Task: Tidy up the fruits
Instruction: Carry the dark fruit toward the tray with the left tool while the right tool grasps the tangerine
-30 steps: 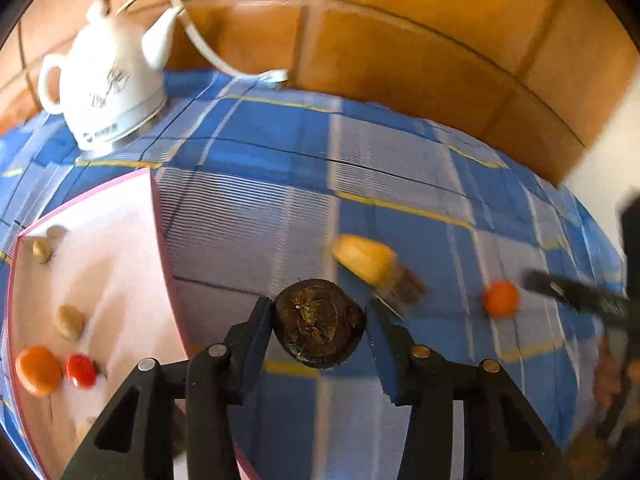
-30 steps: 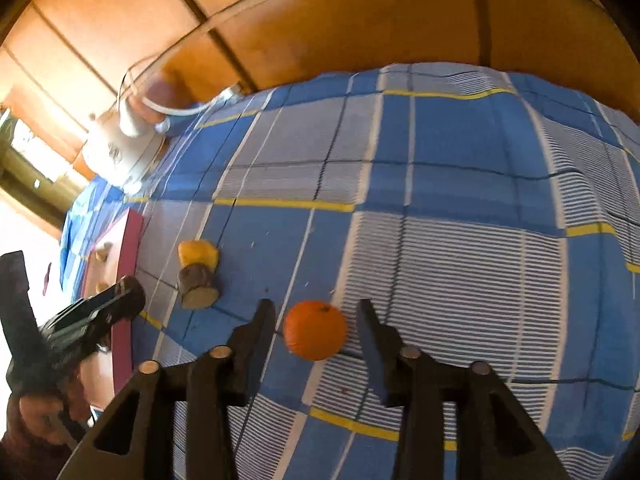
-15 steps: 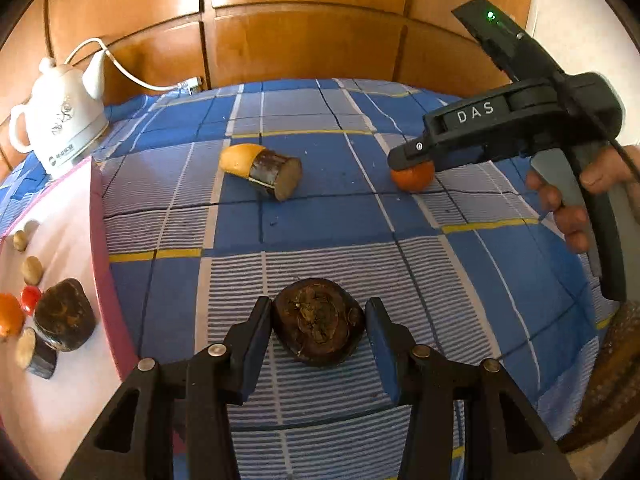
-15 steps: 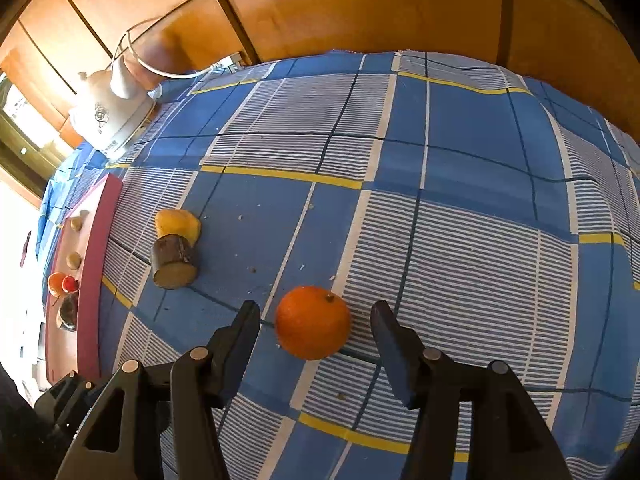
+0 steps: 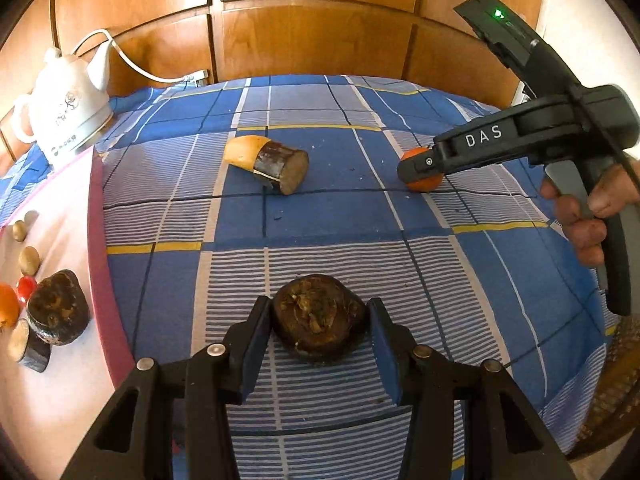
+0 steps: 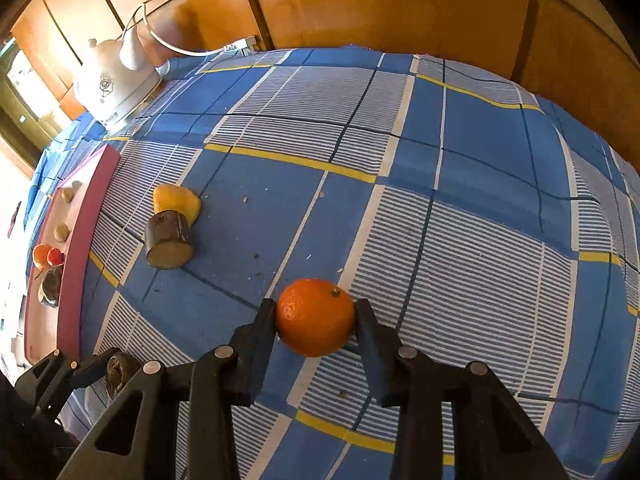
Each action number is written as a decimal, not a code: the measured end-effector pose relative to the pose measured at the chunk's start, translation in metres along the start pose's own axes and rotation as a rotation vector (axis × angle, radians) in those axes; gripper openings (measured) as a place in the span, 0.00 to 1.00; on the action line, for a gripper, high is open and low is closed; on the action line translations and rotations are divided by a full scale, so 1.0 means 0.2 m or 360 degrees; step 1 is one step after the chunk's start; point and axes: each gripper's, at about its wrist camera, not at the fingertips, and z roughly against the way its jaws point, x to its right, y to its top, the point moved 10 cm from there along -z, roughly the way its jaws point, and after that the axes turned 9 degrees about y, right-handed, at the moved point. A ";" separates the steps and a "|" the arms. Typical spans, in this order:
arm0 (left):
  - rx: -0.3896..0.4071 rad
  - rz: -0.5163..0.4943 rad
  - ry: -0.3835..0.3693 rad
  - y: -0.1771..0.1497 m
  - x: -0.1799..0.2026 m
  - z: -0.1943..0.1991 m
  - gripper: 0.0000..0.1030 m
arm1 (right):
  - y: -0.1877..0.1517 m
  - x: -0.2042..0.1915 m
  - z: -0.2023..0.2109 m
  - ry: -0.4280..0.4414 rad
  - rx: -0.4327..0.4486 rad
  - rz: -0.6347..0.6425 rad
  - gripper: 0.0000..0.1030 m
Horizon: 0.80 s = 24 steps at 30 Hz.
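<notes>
My left gripper (image 5: pixel 319 322) clamps a dark brown fruit (image 5: pixel 319 328) just above the checked cloth (image 5: pixel 328 216), right of the pink-rimmed tray (image 5: pixel 98 240). My right gripper (image 6: pixel 316 316) pinches the orange (image 6: pixel 315 316), which is resting on the cloth.

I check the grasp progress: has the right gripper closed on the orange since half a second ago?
Yes. The right gripper now touches the orange on both sides; the orange kept its place on the tablecloth.

"DAS" in white on the right gripper (image 5: pixel 420 168) body.
</notes>
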 end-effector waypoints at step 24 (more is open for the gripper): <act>0.0127 0.0561 0.0095 0.18 -0.64 0.36 0.47 | -0.01 -0.05 0.00 -0.0114 -0.0008 0.0176 0.38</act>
